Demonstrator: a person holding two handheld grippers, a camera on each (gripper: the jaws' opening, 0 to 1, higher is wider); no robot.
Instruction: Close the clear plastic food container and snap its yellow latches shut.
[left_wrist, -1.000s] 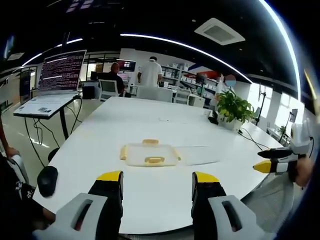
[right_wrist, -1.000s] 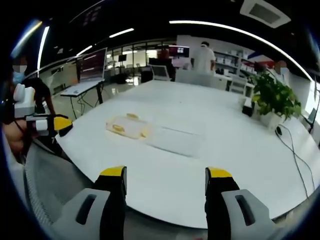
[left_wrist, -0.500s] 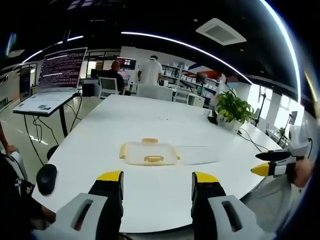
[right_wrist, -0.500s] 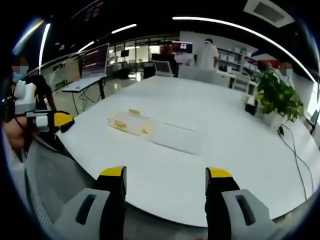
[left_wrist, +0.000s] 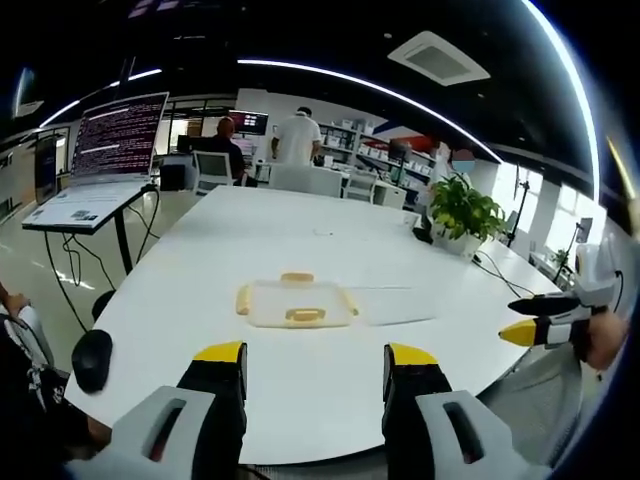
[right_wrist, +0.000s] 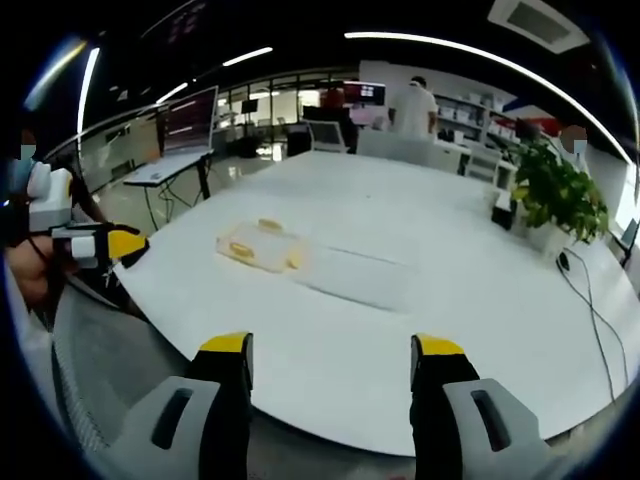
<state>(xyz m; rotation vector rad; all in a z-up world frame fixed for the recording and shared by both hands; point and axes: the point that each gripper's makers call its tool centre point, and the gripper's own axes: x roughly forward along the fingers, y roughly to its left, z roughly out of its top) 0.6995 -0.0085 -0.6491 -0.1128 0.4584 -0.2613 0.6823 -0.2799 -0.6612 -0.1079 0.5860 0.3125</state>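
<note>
The clear plastic container (left_wrist: 293, 303) with yellow latches lies on the white table (left_wrist: 260, 240), and a clear flat lid (left_wrist: 395, 304) rests on the table to its right. In the right gripper view the container (right_wrist: 258, 247) lies left of the lid (right_wrist: 355, 275). My left gripper (left_wrist: 314, 356) stands open near the table's front edge, well short of the container, and comes into the right gripper view at the far left (right_wrist: 118, 244). My right gripper (right_wrist: 333, 349) is open too, off the table edge, and appears at the right (left_wrist: 530, 322) of the left gripper view.
A black mouse (left_wrist: 88, 359) lies at the table's left edge. A potted plant (left_wrist: 462, 214) stands at the far right of the table, with a cable (right_wrist: 585, 300) beside it. A monitor on a stand (left_wrist: 115, 140) is left; people stand at the back.
Both views shifted only slightly with my hands. The container and lid have not moved, and both grippers stay open.
</note>
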